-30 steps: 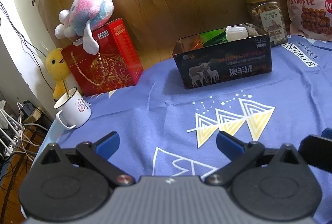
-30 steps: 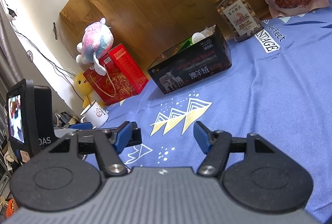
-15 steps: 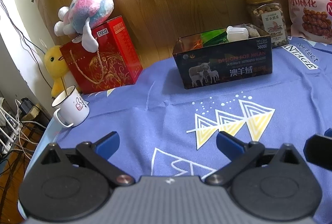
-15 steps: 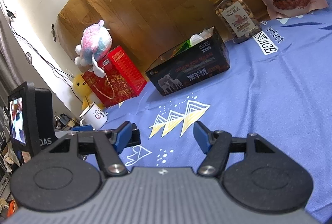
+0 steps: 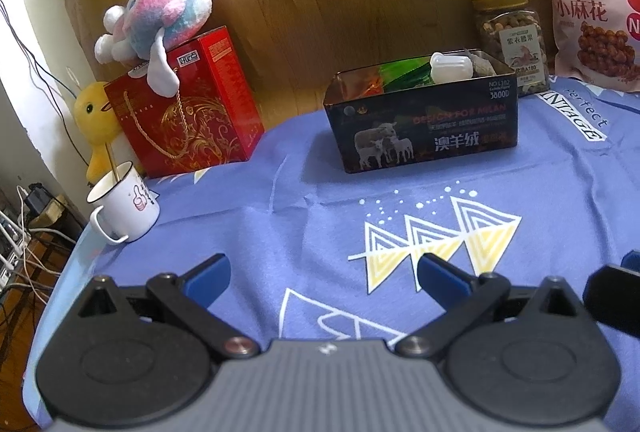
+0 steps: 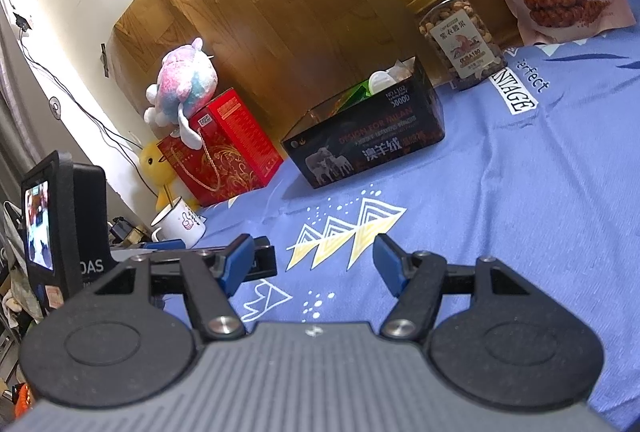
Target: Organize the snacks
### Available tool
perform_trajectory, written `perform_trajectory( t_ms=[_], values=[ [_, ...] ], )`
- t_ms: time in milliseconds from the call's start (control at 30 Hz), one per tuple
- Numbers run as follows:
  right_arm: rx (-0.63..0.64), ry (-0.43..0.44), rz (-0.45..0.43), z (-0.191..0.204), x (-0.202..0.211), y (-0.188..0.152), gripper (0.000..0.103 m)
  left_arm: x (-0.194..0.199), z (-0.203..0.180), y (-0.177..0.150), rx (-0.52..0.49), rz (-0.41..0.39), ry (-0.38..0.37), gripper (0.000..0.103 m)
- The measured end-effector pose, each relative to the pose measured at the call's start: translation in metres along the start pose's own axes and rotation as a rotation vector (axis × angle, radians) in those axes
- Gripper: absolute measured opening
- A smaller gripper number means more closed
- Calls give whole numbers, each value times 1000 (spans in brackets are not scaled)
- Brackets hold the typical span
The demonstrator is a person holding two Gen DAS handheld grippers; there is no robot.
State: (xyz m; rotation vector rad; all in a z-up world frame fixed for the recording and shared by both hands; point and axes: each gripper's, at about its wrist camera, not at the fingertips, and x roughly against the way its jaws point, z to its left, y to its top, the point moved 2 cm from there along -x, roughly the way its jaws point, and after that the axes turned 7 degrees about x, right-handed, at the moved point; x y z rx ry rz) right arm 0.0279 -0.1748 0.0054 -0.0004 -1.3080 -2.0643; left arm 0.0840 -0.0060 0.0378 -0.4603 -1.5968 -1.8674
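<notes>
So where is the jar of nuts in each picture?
Left wrist view: the jar of nuts is at the upper right, behind the right end of the dark box, left of the pink snack bag.
Right wrist view: the jar is right of centre near the top, behind and right of the box.
Shared landmark: the dark box with sheep on it.

Both wrist views sit low over the blue cloth, facing the dark tin box point(image 5: 424, 119) point(image 6: 364, 139) from well apart. The left looks at it almost squarely; the right looks from further right, tilted. Both share it.
</notes>
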Motion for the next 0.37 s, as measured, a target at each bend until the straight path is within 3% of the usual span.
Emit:
perform_trajectory(
  t_ms=[133,367],
  values=[
    [6,-6,-7,0,1,2,68,-1,0,1,5,-1,-9,103],
    [19,-13,-27,2,6,3,68,8,2,7,39,-53,-88,103]
  ],
)
